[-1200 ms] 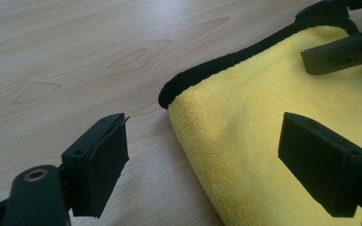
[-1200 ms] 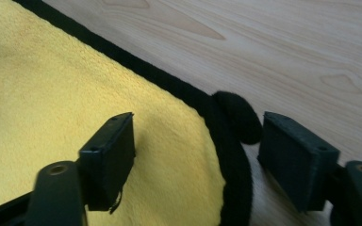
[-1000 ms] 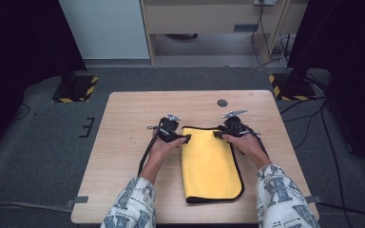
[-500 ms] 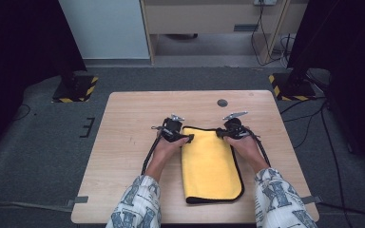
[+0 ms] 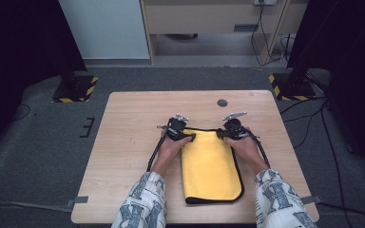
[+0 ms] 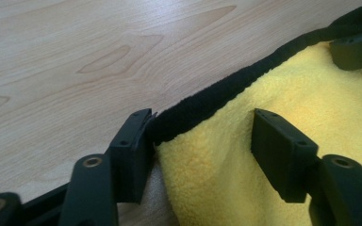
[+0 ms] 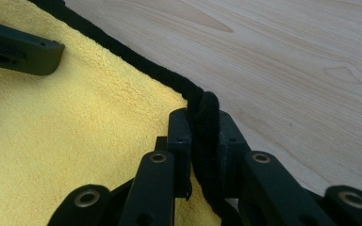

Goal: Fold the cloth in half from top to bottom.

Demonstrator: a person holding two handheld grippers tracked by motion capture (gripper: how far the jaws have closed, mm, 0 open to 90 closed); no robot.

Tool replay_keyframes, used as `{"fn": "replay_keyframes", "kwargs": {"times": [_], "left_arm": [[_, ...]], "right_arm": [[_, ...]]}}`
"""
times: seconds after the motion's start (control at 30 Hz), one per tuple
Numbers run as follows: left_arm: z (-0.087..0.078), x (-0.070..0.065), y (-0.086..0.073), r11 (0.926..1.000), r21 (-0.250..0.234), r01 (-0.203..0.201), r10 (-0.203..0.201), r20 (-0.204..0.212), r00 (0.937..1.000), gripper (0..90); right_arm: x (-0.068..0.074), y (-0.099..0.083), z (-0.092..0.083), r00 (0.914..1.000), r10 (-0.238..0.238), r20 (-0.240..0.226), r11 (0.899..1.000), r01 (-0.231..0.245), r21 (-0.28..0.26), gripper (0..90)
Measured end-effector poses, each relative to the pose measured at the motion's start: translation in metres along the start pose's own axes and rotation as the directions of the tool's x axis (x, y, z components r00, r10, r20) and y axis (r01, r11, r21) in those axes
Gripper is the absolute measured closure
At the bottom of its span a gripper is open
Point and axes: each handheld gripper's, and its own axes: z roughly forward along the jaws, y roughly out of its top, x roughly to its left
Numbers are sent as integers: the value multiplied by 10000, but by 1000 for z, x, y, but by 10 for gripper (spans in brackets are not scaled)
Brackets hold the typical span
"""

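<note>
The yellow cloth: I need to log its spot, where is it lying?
In the high view, the yellow cloth lies on the wooden table, centre-right near the person's edge, between both forearms.

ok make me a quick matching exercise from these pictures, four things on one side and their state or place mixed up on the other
Things:
1. left gripper
2. right gripper
3. yellow cloth
4. dark round spot

States or places:
A. folded flat on the table
B. jaws apart around a far corner of the cloth
C. on the tabletop beyond the cloth
D. pinching the black hem at a far corner

Pairs: 1-B, 2-D, 3-A, 4-C
</note>
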Motion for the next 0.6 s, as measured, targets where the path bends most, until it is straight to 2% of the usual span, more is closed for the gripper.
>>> {"fn": "replay_keyframes", "kwargs": {"times": [0.07, 0.27, 0.33, 0.47, 0.6], "left_arm": [[-1, 0, 0, 10000, 42, 71, -71, 19, 10000, 465], [-1, -2, 1, 9997, 107, 206, -208, 182, 9996, 693], [0, -3, 1, 9997, 105, 212, -214, 214, 9995, 740], [-1, -4, 2, 9999, 114, 112, -114, 221, 9997, 781], [-1, -5, 2, 9999, 140, 61, -63, 188, 9998, 793]], "right_arm": [[0, 0, 0, 10000, 54, -26, 10000, -54, 3, 799], [-1, -1, 0, 9999, 134, -40, 9999, -134, -96, 806], [-1, -2, 0, 9994, 333, -72, 9993, -334, -195, 809], [-2, -4, 0, 9987, 499, -131, 9983, -503, -294, 814], [-1, -3, 0, 9990, 456, -39, 9985, -457, -307, 816]]}}
